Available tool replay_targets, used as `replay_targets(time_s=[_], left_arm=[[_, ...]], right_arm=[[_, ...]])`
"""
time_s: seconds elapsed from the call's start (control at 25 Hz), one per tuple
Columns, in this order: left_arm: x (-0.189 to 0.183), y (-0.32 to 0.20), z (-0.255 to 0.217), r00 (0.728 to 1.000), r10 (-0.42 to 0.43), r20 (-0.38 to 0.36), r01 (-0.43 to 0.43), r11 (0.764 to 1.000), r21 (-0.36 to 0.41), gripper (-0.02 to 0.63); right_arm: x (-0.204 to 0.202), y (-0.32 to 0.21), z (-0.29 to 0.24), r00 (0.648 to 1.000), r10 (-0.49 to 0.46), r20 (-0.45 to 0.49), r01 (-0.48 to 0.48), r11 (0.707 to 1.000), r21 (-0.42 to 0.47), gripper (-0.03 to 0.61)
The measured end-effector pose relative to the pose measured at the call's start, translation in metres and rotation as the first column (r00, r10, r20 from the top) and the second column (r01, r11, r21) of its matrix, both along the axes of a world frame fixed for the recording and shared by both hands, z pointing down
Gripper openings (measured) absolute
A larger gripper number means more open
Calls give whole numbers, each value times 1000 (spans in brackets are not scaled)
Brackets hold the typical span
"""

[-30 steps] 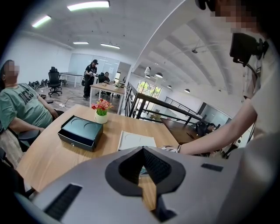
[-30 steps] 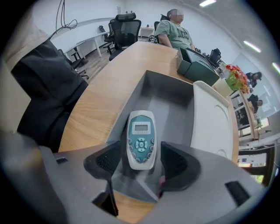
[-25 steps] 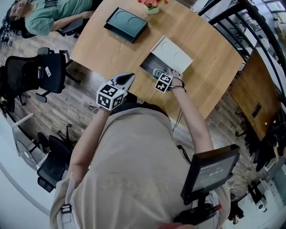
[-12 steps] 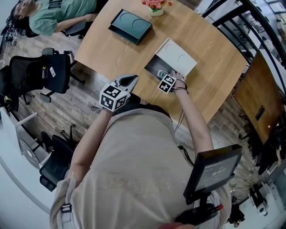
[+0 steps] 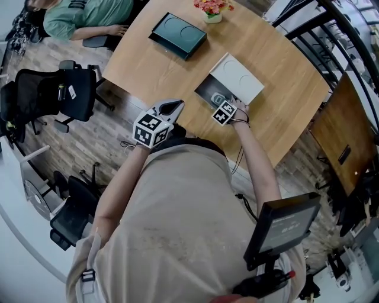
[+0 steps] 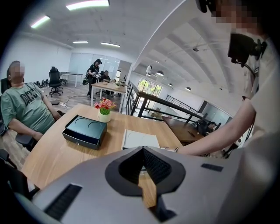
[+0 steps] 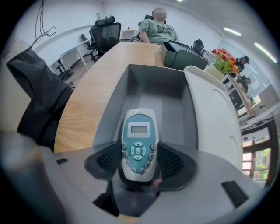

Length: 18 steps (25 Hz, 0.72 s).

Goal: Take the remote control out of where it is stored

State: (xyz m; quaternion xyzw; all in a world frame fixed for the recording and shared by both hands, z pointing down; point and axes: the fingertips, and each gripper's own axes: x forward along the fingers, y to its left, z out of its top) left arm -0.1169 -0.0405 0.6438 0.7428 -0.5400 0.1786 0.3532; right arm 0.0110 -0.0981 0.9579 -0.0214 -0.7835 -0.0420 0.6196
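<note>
One table (image 5: 278, 71). Two boxes on it: a white box (image 5: 240, 77) and a dark box (image 5: 177, 35). One remote control (image 7: 138, 135). One pot of flowers (image 5: 212, 10). Two grippers: left gripper (image 5: 176, 106) and right gripper (image 7: 139, 161).

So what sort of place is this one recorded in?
Most likely an open-plan office: a large wooden table, black wheeled office chairs beside it, and further desks with people under ceiling strip lights in the left gripper view.

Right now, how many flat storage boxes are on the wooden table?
2: a dark teal box by the flower pot, and a white box, its grey drawer open, where the right gripper grips the white remote control.
</note>
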Motion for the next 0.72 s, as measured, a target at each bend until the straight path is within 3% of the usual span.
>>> replay_targets(time_s=[0.16,0.4,0.72], left_arm=[[-5,4,-3,1000,-6,-4,6,1000,9,5],[-22,2,0,999,29,-35,-28,999,17,5],[-42,-28,-18,985,163,-61,-158,985,74,5]], right_arm=[[2,1,0,1000,28,7,-28,1000,0,261],[-3,-13,-21,987,152,60,-154,987,35,261],[-1,-25,-62,926,362,107,-369,928,56,261]])
